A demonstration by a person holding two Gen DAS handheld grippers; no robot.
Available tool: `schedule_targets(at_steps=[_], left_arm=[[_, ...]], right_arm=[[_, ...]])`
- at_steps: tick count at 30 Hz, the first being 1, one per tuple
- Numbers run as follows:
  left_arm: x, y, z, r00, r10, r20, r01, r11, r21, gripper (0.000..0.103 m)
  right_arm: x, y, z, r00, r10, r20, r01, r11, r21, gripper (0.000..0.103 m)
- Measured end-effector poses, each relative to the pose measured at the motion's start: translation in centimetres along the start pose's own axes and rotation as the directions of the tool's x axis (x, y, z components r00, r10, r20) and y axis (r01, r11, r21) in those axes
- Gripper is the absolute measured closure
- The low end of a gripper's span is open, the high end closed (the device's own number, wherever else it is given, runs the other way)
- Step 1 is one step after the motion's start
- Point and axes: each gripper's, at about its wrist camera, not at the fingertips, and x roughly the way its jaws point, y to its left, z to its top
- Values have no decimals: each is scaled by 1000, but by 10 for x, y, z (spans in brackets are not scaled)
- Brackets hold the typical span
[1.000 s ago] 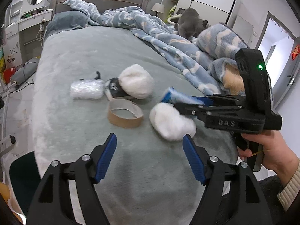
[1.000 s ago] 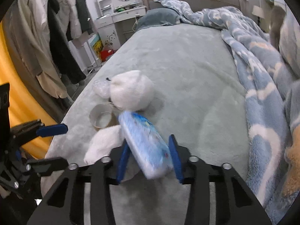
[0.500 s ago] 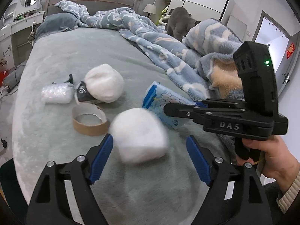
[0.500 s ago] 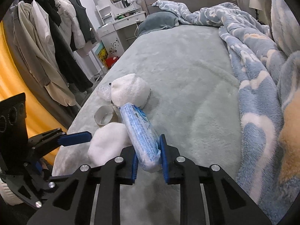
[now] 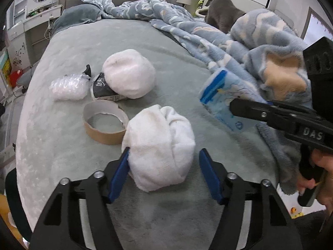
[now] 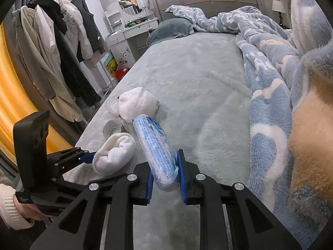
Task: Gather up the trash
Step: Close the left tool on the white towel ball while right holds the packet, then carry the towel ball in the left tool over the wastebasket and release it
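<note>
The blue tissue pack (image 6: 157, 152) sits clamped between the blue pads of the right gripper (image 6: 165, 182), its near end pinched at the fingertips and its length pointing forward and slightly left, lifted off the grey-green bedspread (image 6: 197, 79). Just left of those jaws lies a white rolled cloth (image 5: 159, 143), resting on the bedspread between the spread fingers of the left gripper (image 5: 164, 174); the left pad touches or nearly touches the cloth's side, while the right pad stands apart from it, so those jaws are open and grip nothing. Ahead of the left jaws and a little to their left, a cardboard tape ring (image 5: 104, 120) lies flat, touching the cloth's far-left edge. Beyond the ring sit a second white bundle (image 5: 129, 73), with a black-and-white wrapper (image 5: 104, 88) tucked against it, and a crumpled clear plastic wad (image 5: 67, 86) further left. To the right of both grippers a blue patterned blanket (image 6: 270, 66) is heaped along the bed, and a grey cat (image 5: 223, 14) stands beyond it.
</note>
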Motion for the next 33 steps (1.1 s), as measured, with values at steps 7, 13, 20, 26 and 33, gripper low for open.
schedule_targets(at_steps=[7, 13, 20, 26, 33], left_arm=[[-6, 5, 0, 1000, 25, 8, -25, 1000, 14, 62], [-18, 10, 2, 1000, -2, 23, 2, 1000, 11, 63], [-39, 22, 2, 998, -20, 62, 19, 999, 31, 63], [-62, 51, 2, 994, 9, 107, -9, 1000, 1, 63], [-79, 98, 0, 988, 110, 113, -100, 991, -89, 62]], right_arm=[[-2, -1, 4, 1000, -9, 8, 9, 1000, 5, 82], [0, 4, 10, 1000, -13, 13, 13, 1000, 4, 82], [9, 20, 21, 1000, -7, 23, 7, 1000, -2, 82], [21, 49, 39, 999, 6, 38, -5, 1000, -30, 82], [41, 81, 56, 999, 28, 34, -26, 998, -64, 82]])
